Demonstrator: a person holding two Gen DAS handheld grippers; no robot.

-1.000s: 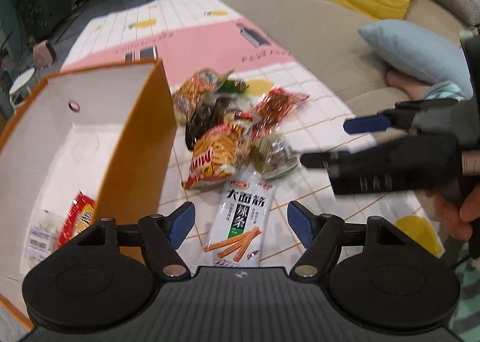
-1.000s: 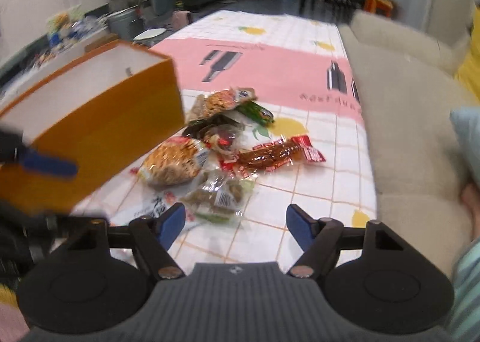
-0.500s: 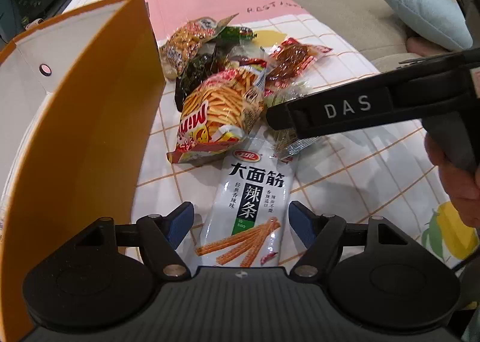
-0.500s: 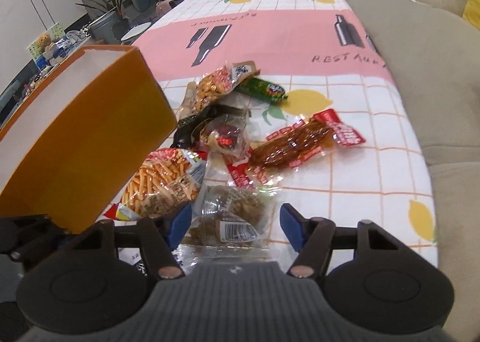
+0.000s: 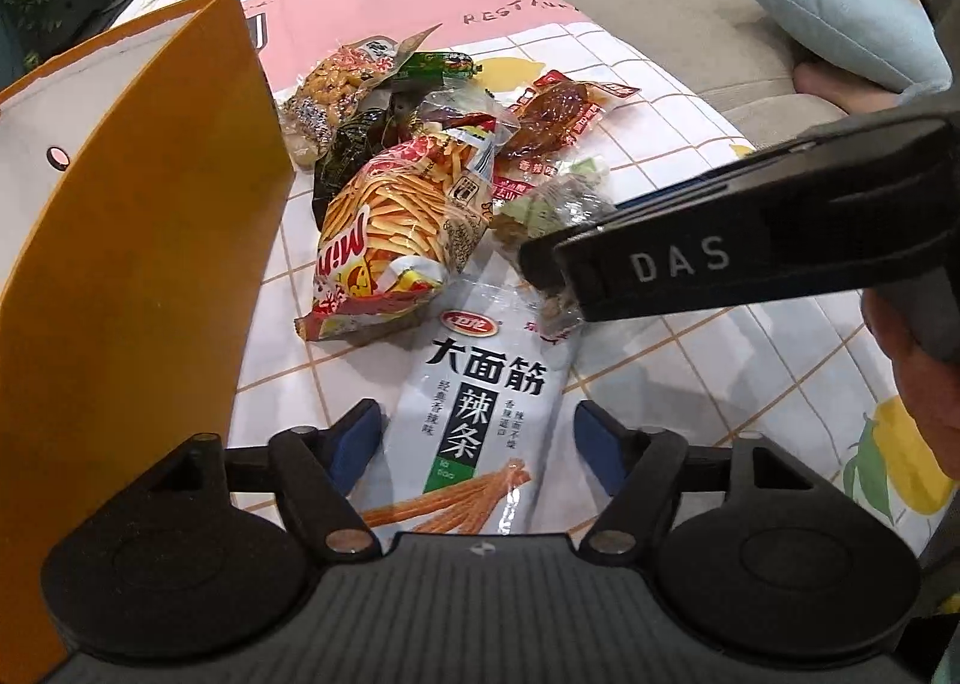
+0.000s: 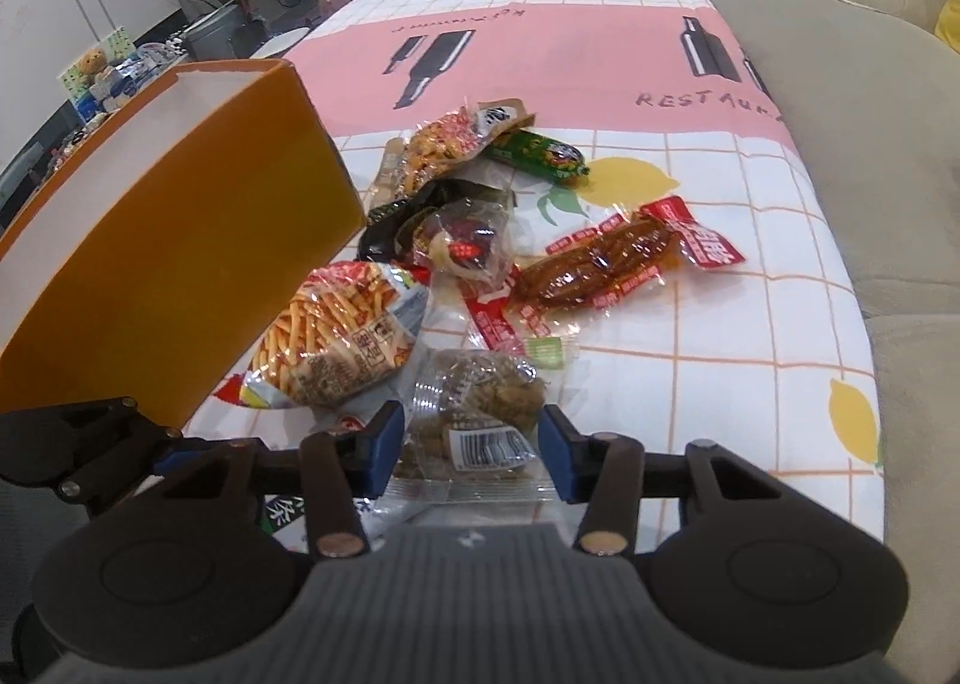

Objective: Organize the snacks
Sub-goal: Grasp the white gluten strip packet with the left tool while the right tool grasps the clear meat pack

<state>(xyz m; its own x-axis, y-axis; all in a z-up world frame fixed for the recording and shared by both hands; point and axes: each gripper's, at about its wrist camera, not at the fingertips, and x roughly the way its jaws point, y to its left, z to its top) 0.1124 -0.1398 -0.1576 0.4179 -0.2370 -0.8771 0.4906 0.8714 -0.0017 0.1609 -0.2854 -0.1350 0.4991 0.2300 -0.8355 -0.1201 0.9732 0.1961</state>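
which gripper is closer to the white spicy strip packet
Left. The left gripper straddles the white packet, jaws closing. The right gripper sits just beyond, closing around the clear brown-snack pack.

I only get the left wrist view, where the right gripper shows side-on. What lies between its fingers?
Observer: In the right wrist view, a clear packet of brown pieces lies between the fingers of the right gripper, whose jaws are closing.
Operator: Which end of it?
Observer: The near end, where a barcode label faces up.
Operator: Anything else close by?
Observer: A corner of the white packet shows beside the gripper's left finger.
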